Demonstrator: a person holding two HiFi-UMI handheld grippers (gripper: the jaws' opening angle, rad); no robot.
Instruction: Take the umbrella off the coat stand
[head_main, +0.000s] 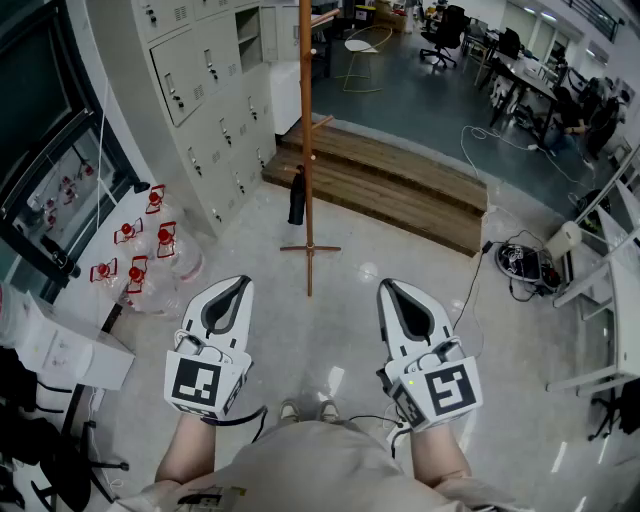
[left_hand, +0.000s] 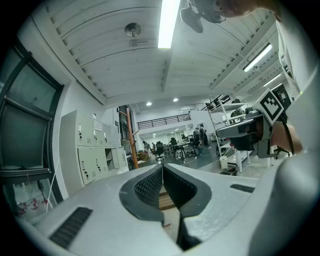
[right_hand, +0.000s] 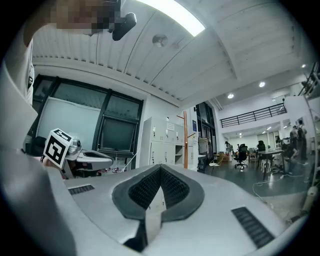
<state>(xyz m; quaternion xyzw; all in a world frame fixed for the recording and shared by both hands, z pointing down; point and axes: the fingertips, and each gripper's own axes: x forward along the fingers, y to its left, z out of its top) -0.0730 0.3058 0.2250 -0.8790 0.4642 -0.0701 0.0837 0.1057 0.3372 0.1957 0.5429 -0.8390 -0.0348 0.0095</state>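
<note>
1. The left white two-jaw gripper with its black ribbed pads (head_main: 236, 287) has its jaws pressed together, and nothing sits between them. The right white two-jaw gripper (head_main: 393, 289) looks the same, with its pads meeting at the tip and nothing pinched.

2. Both grippers are held level and side by side, low in front of the person and pointing forward over the pale floor.

3. The small black folded umbrella (head_main: 297, 196) lies straight ahead of the grippers and well apart from both. It falls in the gap between their two lines of aim.

4. It hangs or stands right against the tall brown wooden coat stand (head_main: 306, 120), on the left-gripper side of the pole. It sits low down, just above the cross-shaped foot. I cannot tell from here what holds it to the stand.

5. Its long axis is upright and runs parallel to the pole, so it stands crosswise to the level jaws.

6. The left gripper looks somewhat nearer to it, and the pole does not stand between that gripper and the umbrella. From the right gripper, the pole partly blocks the way.

7. My guess is that the person must first walk forward, and the jaws must spread before either gripper can close round that upright body.
</note>
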